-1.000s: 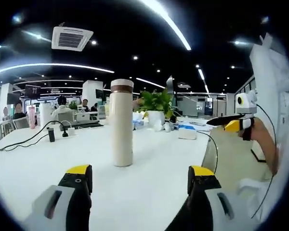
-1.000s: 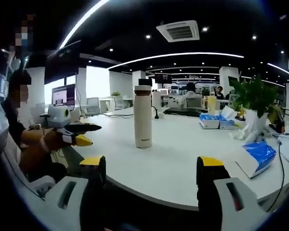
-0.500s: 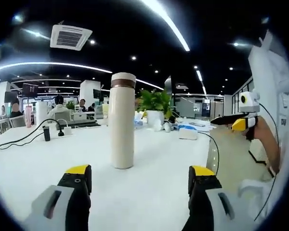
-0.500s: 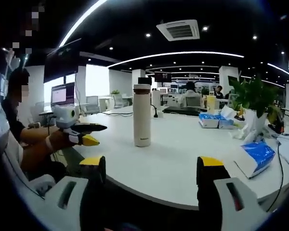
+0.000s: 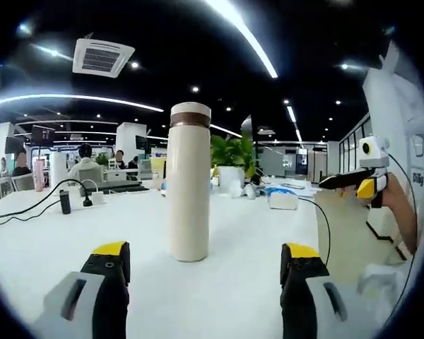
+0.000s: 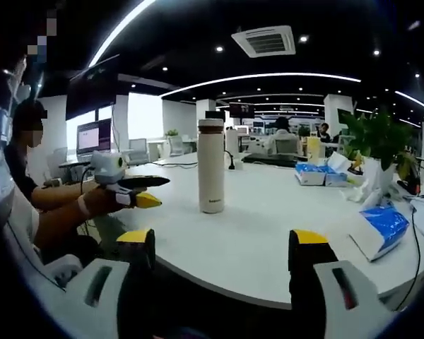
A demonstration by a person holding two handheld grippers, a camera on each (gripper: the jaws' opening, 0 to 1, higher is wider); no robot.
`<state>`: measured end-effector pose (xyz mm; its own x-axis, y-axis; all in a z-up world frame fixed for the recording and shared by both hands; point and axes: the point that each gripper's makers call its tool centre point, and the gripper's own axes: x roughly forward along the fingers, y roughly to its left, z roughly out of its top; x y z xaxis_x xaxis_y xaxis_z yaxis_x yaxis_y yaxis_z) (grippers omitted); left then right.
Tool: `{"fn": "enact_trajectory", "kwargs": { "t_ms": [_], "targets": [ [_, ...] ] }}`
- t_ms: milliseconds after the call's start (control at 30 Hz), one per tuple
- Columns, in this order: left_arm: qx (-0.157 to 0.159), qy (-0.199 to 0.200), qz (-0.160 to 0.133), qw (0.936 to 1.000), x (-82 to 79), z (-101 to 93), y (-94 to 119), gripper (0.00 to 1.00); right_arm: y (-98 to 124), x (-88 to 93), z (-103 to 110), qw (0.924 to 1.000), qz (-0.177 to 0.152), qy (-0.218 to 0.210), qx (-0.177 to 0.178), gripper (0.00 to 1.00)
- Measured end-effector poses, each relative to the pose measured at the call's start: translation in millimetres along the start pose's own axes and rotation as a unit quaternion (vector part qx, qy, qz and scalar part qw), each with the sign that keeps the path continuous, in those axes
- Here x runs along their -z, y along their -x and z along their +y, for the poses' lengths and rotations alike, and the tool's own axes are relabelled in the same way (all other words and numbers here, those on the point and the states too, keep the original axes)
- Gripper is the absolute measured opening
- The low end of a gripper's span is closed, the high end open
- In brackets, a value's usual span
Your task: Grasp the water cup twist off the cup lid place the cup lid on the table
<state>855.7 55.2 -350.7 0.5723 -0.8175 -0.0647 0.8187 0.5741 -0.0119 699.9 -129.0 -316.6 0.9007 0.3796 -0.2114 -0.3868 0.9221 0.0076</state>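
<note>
Left gripper (image 5: 205, 258) has crept in on the water cup (image 5: 189, 185), which looks bigger than a second ago and sits upright on the white desk (image 5: 49, 233) just ahead, between the wide-open, empty jaws. Cup lid (image 5: 190, 115) still on, so we're only at the approach. Right gripper (image 6: 222, 244) hangs back off the desk edge, jaws open and empty; probably waiting for the twist
</note>
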Motion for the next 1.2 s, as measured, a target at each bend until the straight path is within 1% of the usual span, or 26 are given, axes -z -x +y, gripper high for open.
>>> {"fn": "enact_trajectory", "kwargs": {
  "t_ms": [67,133,233,300,400,467,567,667,700,800,867,900,1000,1067,1133,1200],
  "targets": [
    [0.001,-0.001,-0.003,1.0000,0.0,0.8,-3.4,0.87,-0.8,-0.4,0.4,1.0000,-0.002,0.001,0.001,0.79],
    [0.003,-0.005,-0.006,1.0000,0.6,1.5,-8.0,0.87,-2.9,2.1,1.8,1.0000,0.003,-0.005,-0.002,0.80],
    [0.006,-0.021,-0.020,0.9996,-2.7,2.3,-14.2,0.87,-5.2,3.3,1.6,0.9999,0.007,-0.012,-0.003,0.81],
    [0.009,-0.021,-0.016,0.9996,-2.3,2.9,-16.8,0.87,-6.1,2.4,1.7,1.0000,0.008,-0.004,0.002,0.81],
    [0.012,-0.013,-0.002,0.9998,1.0,5.5,-22.4,0.88,-5.8,0.7,5.3,1.0000,0.007,-0.004,-0.003,0.80],
    [0.013,-0.015,-0.003,0.9998,1.0,7.7,-25.4,0.87,-5.4,-1.2,7.4,1.0000,0.004,-0.003,-0.005,0.80],
    [0.017,-0.010,0.000,0.9998,2.3,8.9,-28.1,0.88,-4.4,-3.2,7.5,1.0000,0.000,0.003,0.001,0.83],
    [0.018,-0.007,0.002,0.9998,4.8,8.6,-30.2,0.88,-5.4,-2.9,7.5,1.0000,0.002,-0.001,0.002,0.82],
    [0.026,-0.016,-0.001,0.9995,5.9,6.3,-35.8,0.89,-6.5,-2.6,8.1,1.0000,0.004,-0.003,0.000,0.82],
    [0.031,-0.022,-0.006,0.9993,6.2,9.1,-46.3,0.89,-8.6,-5.0,11.9,1.0000,0.005,0.006,-0.001,0.82],
    [0.030,-0.012,0.002,0.9995,9.8,11.8,-51.4,0.89,-8.3,-8.1,15.1,1.0000,0.001,0.005,-0.006,0.83],
    [0.036,-0.006,0.012,0.9993,14.0,11.7,-55.1,0.89,-8.3,-9.1,16.4,0.9999,0.001,0.003,-0.009,0.83],
    [0.039,-0.005,0.020,0.9990,19.5,13.2,-61.2,0.89,-9.1,-9.5,15.8,0.9999,0.003,0.011,-0.007,0.83],
    [0.041,-0.011,0.016,0.9990,17.1,13.7,-63.6,0.89,-9.7,-9.4,15.8,0.9999,0.004,0.013,-0.007,0.83],
    [0.042,-0.015,0.005,0.9990,13.4,15.8,-67.9,0.89,-12.1,-8.8,17.0,0.9999,0.004,0.005,-0.011,0.83],
    [0.045,-0.007,0.005,0.9990,13.3,17.4,-72.5,0.89,-15.1,-7.8,17.5,0.9999,0.006,0.003,-0.013,0.83]
  ]
}}
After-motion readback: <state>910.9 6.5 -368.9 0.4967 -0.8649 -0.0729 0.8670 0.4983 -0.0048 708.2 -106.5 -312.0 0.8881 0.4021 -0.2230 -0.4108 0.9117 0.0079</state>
